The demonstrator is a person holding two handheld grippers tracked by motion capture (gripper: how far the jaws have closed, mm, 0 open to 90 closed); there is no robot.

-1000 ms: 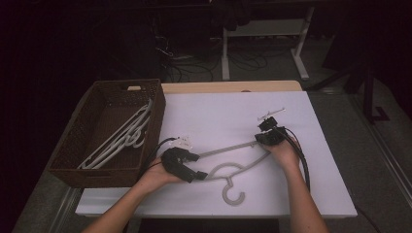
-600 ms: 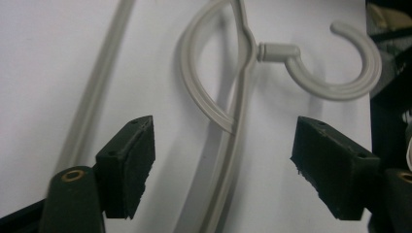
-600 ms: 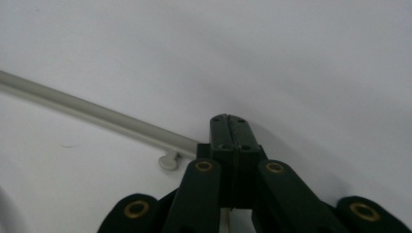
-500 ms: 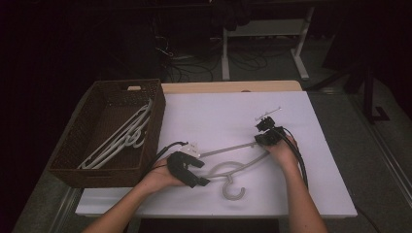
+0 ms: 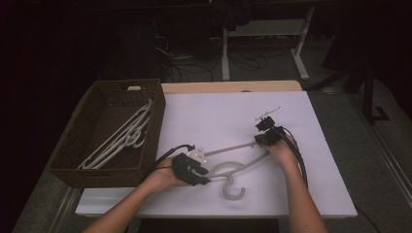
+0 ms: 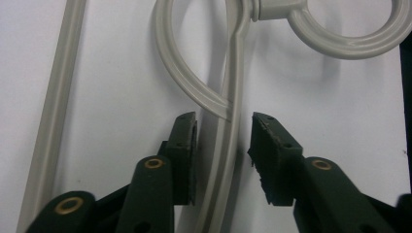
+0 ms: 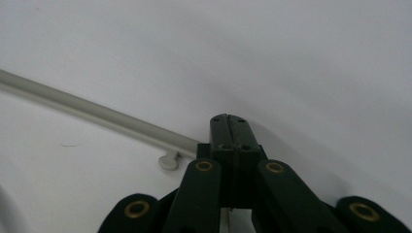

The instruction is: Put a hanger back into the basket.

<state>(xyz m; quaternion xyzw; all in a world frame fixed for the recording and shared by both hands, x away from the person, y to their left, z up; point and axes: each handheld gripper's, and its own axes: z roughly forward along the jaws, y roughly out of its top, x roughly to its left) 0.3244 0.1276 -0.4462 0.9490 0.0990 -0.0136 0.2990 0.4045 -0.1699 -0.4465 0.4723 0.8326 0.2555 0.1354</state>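
Note:
A grey plastic hanger (image 5: 243,162) lies flat on the white table (image 5: 214,111), its hook (image 5: 233,191) toward the front edge. My left gripper (image 5: 204,175) sits low at the hanger's left shoulder. In the left gripper view its jaws (image 6: 223,145) straddle the thin hanger arm (image 6: 233,97) just below the loop. They have just been closing, and a gap still shows on each side of the arm. My right gripper (image 5: 260,140) rests at the hanger's right end, shut (image 7: 228,126). The hanger's bar (image 7: 97,114) runs up to its left jaw; whether it is pinched I cannot tell.
A dark wicker basket (image 5: 82,145) stands at the table's left side with several pale hangers (image 5: 121,136) inside. Cables trail from both grippers. The person's forearms come in from the bottom edge. Beyond the table stand desk legs and floor cables in the dark.
The left gripper has edged right and forward onto the hanger's arm, and its jaws have narrowed around it. The right gripper and the hanger have stayed put.

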